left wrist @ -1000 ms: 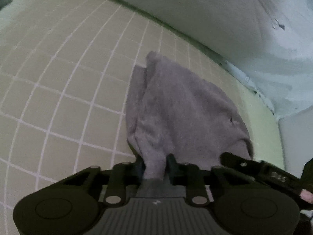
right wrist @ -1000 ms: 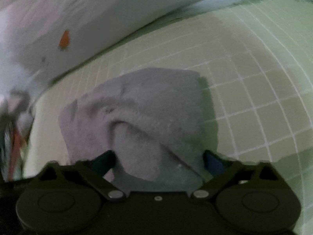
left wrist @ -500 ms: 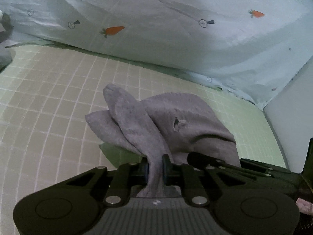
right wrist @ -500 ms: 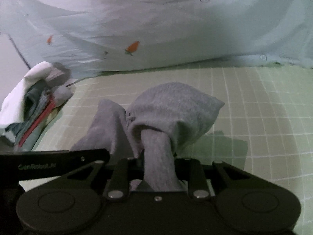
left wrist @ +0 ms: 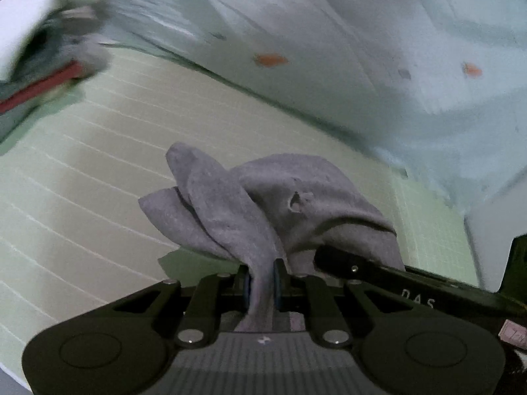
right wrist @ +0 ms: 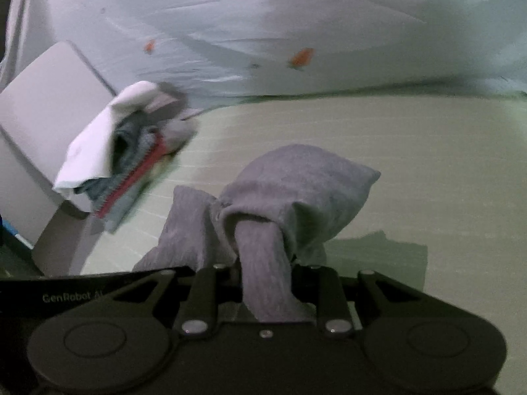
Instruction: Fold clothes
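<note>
Left gripper (left wrist: 262, 284) pinching grey garment (left wrist: 280, 204), right gripper (right wrist: 265, 291) too — lifted, apparently, off green sheet (left wrist: 98, 171).

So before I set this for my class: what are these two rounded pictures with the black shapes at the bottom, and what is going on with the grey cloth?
No robot here: a person holds a two-finger gripper in each hand, and each gripper carries a wide-angle camera looking along its fingers. That is why each picture curves and shows black gripper parts at the bottom.

One picture is from the left gripper, the other from the right gripper. Both are shut on the same grey garment, each pinching a different bunched part, so it hangs between them above the pale green checked sheet.

Beyond lies a light bedcover with small orange carrots. To one side is a pile of other clothes, blurred, white on top with a red edge.
</note>
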`<state>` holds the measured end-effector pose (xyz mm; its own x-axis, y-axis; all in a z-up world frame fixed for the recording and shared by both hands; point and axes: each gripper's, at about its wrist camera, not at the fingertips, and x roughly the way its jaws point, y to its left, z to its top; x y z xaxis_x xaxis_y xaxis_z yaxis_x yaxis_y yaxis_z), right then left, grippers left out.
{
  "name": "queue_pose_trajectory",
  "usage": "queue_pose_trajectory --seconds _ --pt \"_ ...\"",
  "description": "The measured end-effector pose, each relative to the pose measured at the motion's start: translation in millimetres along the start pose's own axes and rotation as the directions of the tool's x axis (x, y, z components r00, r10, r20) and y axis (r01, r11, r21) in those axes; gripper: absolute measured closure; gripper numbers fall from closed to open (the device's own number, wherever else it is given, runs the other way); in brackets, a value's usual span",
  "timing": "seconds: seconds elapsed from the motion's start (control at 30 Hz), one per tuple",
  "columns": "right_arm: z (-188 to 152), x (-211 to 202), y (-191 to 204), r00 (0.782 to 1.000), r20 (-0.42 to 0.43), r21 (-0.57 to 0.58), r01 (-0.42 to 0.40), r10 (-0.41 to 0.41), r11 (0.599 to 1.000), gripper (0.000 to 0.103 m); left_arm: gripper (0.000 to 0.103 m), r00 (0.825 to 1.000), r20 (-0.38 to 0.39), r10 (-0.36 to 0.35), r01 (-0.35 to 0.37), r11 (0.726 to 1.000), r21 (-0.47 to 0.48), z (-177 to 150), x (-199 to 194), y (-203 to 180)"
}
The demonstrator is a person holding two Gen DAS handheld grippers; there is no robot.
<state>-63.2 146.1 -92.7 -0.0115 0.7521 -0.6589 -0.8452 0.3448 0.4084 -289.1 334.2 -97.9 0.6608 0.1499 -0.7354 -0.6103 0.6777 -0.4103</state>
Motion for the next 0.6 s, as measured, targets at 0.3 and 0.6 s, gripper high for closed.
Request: queue_pose_trajectory --seconds 0.3,0.6 --pt "76 66 162 0.981 0.174 -0.088 -0.065 0.079 0.994 0.080 0.089 0.972 0.226 -0.065 0.054 0.997 0.055 118 -85 137" --pt "210 123 295 0.911 0.309 -0.187 -0.224 0.274 0.957 0.079 0.089 0.857 0.512 -0.062 0.059 0.998 0.022 262 -181 249"
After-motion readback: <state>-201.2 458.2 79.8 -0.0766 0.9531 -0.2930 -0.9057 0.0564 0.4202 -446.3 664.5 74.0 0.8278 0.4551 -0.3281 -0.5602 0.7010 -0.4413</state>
